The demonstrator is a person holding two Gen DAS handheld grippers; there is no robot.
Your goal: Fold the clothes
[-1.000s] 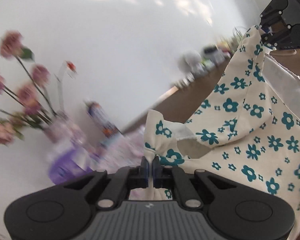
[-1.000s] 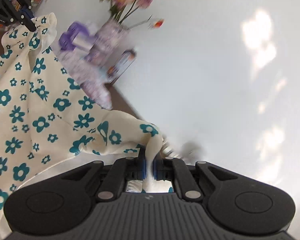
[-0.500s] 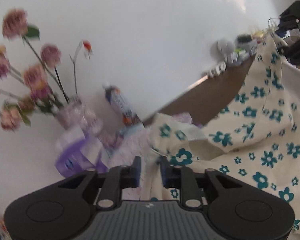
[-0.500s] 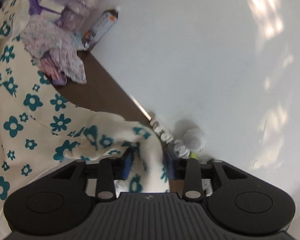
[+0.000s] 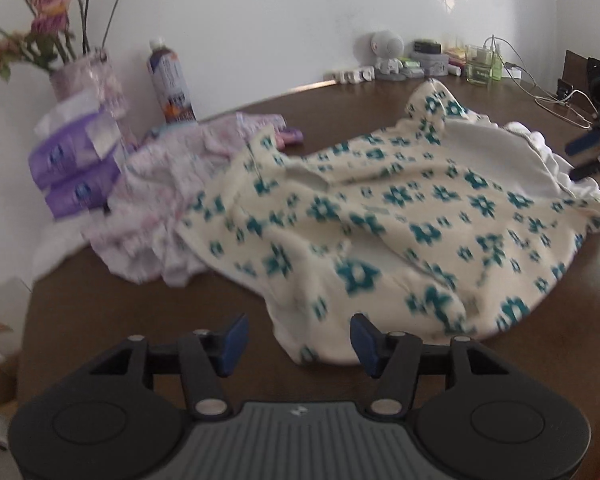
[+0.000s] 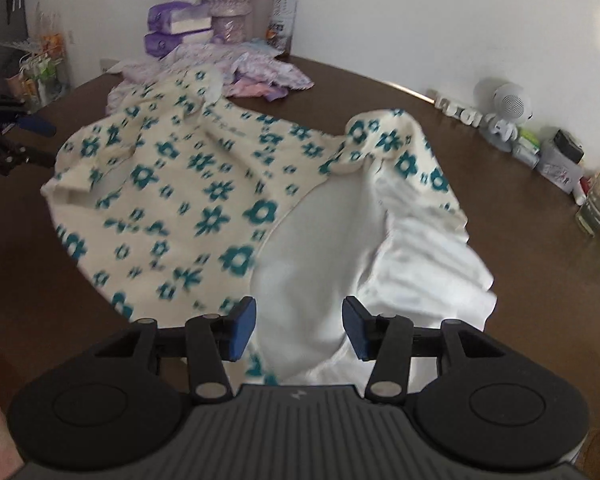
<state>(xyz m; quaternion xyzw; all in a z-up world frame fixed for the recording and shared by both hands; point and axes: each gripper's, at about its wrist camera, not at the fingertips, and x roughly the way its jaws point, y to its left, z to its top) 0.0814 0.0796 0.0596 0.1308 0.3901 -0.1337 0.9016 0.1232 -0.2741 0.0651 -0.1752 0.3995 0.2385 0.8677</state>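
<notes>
A cream garment with teal flowers point(image 5: 400, 216) lies spread and rumpled on the dark brown table point(image 5: 148, 320). In the right wrist view the same garment point(image 6: 188, 184) shows its white lining point(image 6: 320, 248) turned up near me. My left gripper point(image 5: 298, 340) is open, just short of the garment's near hem. My right gripper point(image 6: 299, 328) is open too, with the white lining lying loose between and beyond its fingers. Each gripper shows at the edge of the other's view: the right one point(image 5: 592, 152), the left one point(image 6: 24, 140).
A pale pink garment point(image 5: 160, 200) lies heaped behind the flowered one. Purple tissue packs point(image 5: 76, 164), a flower vase point(image 5: 88, 80) and a bottle point(image 5: 170, 80) stand by the wall. A small white figure point(image 6: 504, 112), jars and cables sit along the table's far edge.
Both grippers held the flowered garment up by its corners a second ago. They have opened, let it drop onto the table, and now point down at it.
</notes>
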